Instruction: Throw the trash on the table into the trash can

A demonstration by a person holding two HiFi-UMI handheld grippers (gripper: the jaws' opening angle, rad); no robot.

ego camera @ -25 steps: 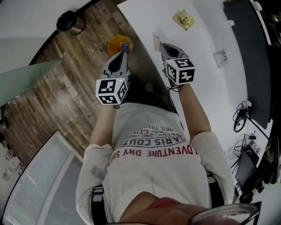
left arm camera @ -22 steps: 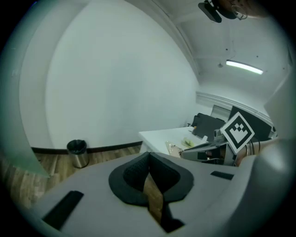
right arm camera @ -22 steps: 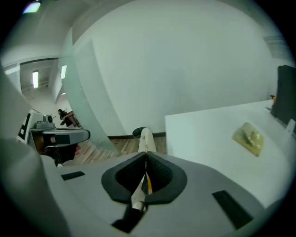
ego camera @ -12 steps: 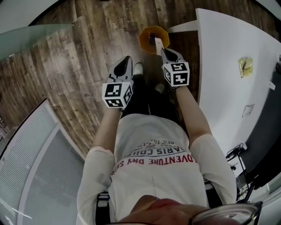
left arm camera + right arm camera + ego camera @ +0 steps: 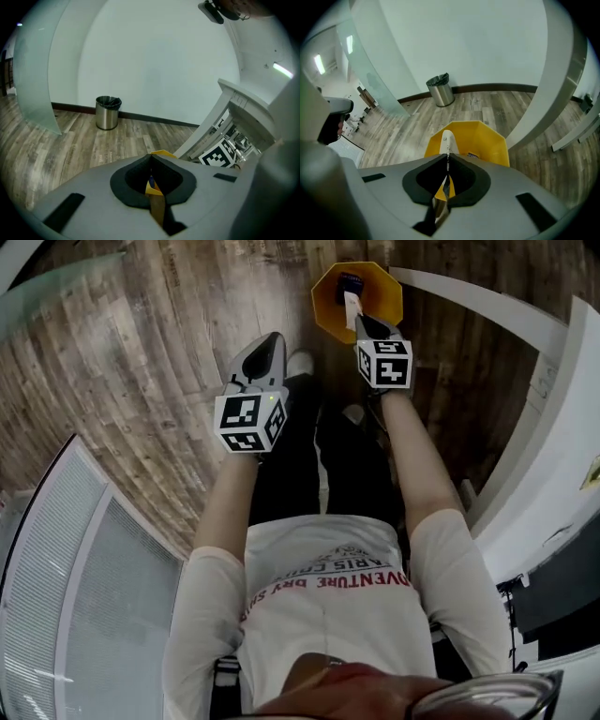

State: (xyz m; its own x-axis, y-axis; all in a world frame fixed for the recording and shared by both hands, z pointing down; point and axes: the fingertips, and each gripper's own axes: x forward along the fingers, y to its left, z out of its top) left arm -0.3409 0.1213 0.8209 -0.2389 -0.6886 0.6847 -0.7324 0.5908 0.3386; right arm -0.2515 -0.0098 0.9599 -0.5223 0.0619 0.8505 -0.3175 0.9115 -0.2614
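Head view, looking steeply down: shows the left gripper (image 5: 270, 339) low over the wood floor (image 5: 141, 381), just beside a white shoe (image 5: 300, 362). Shows the right gripper (image 5: 362, 322) right at the rim of the yellow trash can (image 5: 389, 298), pinching a white scrap of trash (image 5: 351, 306) sticking out over the can's open top. Shows a small blue thing (image 5: 349, 280) lying inside the can. Shows the white table (image 5: 562, 474) off to the right, well apart from both grippers.

Left gripper view: shows the left gripper (image 5: 151, 158) with its jaws pressed together at the tips, with nothing caught between them. Lets a bit of the yellow trash can (image 5: 162, 153) peek over the jaws, and more yellow show through the gap lower down. Shows a silver bin (image 5: 108, 112) far off by the wall, a frosted glass panel (image 5: 33, 79) on the left, and a marker cube (image 5: 218, 157) on the right.

Right gripper view: shows the right gripper (image 5: 446, 157) closed tight on the white scrap of trash (image 5: 446, 140), with the scrap poking up past the jaw tips. Puts the yellow trash can (image 5: 485, 138) just beyond and below the scrap, mouth open. Shows the silver bin (image 5: 440, 91) far back by the wall.
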